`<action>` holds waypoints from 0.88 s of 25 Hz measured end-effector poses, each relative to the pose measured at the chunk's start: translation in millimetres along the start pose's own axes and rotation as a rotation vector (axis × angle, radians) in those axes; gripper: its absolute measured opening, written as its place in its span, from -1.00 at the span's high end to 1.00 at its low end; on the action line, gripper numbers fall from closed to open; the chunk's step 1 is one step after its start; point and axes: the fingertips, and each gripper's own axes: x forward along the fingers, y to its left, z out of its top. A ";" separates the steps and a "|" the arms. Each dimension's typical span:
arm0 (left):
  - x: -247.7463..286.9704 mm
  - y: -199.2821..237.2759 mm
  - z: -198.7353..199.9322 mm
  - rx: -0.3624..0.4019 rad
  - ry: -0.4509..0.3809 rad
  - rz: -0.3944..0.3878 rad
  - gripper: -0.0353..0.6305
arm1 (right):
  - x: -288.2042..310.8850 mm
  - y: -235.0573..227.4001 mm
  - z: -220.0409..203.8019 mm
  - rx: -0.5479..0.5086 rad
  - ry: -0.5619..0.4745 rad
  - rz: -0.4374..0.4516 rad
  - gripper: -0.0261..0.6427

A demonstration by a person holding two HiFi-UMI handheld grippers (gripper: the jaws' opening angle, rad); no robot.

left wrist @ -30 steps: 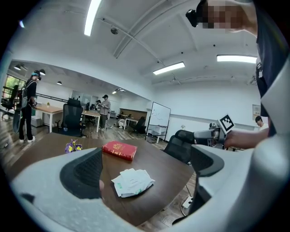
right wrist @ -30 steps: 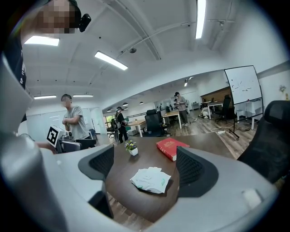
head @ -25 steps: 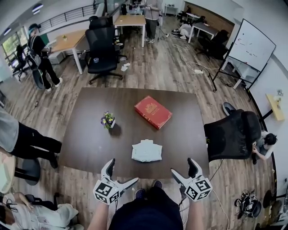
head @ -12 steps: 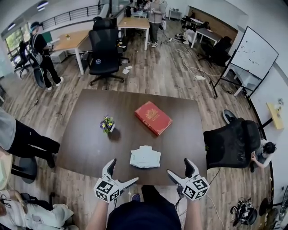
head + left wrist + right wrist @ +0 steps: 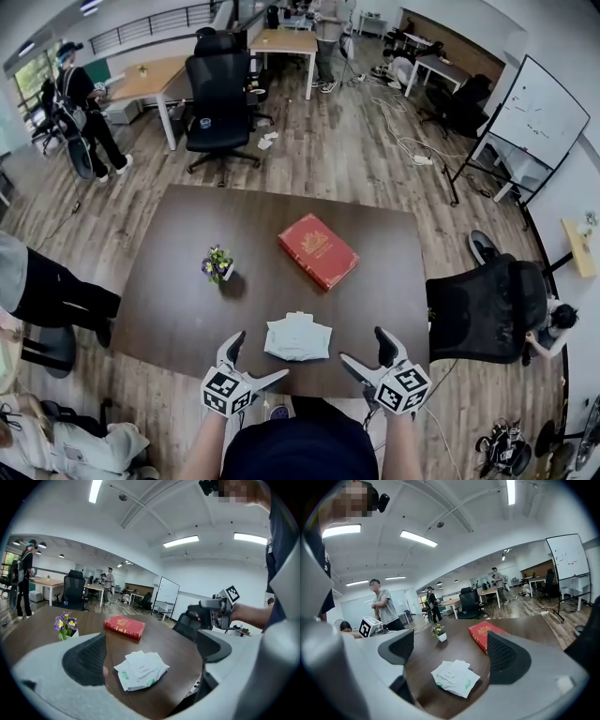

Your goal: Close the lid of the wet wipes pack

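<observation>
The wet wipes pack (image 5: 298,337) lies flat on the dark wooden counter (image 5: 178,309), close to the near edge and roughly in the middle of it, between the two grippers and just ahead of them. It is a crumpled white pouch with small green marks, and a white flap with a label sits on its top; whether that flap is pressed flat or lifted a little cannot be told. The left gripper (image 5: 255,361) hovers at the counter's near edge with its jaws spread wide, holding nothing. In the left gripper view the pack shows in the gap between the pads, but it lies on the wood beyond them and is not touched. The right gripper (image 5: 364,349) is held beside the pack's other side, its jaws also standing wide apart and empty, and the right gripper view likewise looks down on the pack, clear of both pads. Farther back on the counter a red book (image 5: 318,250) lies at an angle, and a small pot of purple and yellow flowers (image 5: 217,264) stands to its left, both well apart from the pack
</observation>
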 end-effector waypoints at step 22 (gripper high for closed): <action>106.4 32.1 -130.4 0.056 0.366 -0.042 -0.83 | 52.0 -14.7 -12.3 0.017 0.098 0.107 -0.57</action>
